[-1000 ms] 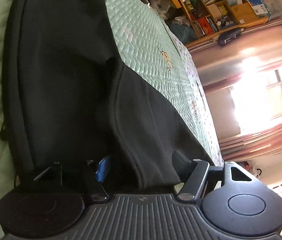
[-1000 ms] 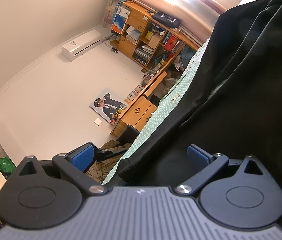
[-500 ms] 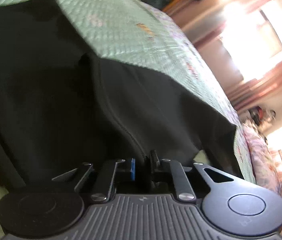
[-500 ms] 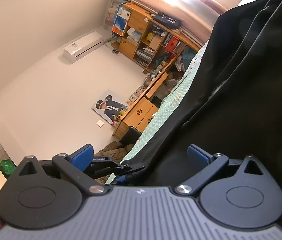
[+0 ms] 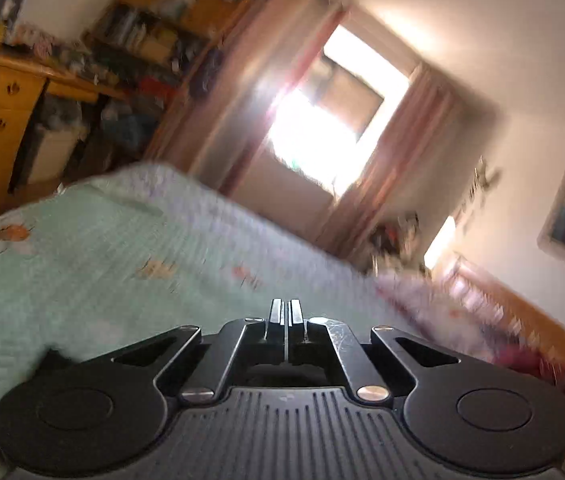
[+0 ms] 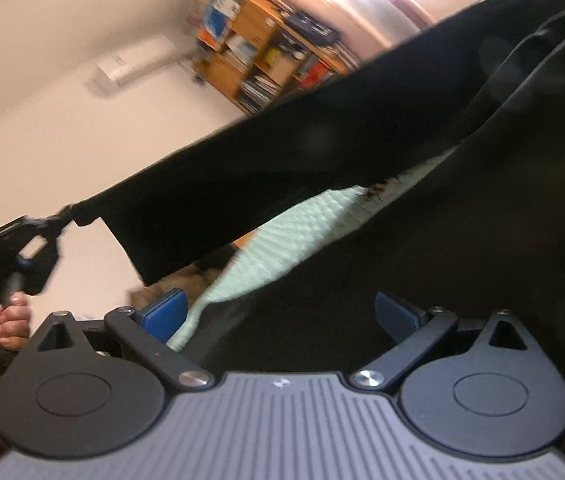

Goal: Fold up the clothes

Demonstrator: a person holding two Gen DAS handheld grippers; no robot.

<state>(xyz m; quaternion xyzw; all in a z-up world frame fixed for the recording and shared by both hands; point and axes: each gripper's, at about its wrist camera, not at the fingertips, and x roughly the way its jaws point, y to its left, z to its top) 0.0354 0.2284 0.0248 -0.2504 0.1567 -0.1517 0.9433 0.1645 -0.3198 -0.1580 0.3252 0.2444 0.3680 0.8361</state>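
A black garment (image 6: 422,128) lies on the green quilted bed (image 6: 294,232) and fills the right side of the right wrist view. One long sleeve (image 6: 242,176) is stretched out and lifted off the bed. At its end, my left gripper (image 6: 64,216), held by a hand (image 6: 10,320), pinches the cuff. In the left wrist view my left gripper (image 5: 284,310) has its fingers pressed together, and the cloth itself is hidden there. My right gripper (image 6: 280,312) stands open low over the garment's body, its blue pads (image 6: 162,314) wide apart with black cloth between them.
The bed's green cover (image 5: 82,264) stretches ahead of the left gripper, with pink bedding (image 5: 462,312) at its far right. A wooden bookshelf (image 6: 266,56) and an air conditioner (image 6: 134,64) are on the wall. A bright window (image 5: 322,128) with curtains stands beyond the bed.
My left gripper closed on the sleeve's end, then swung up and away from the bed, pulling the sleeve taut in the air. The right gripper stayed open over the garment.
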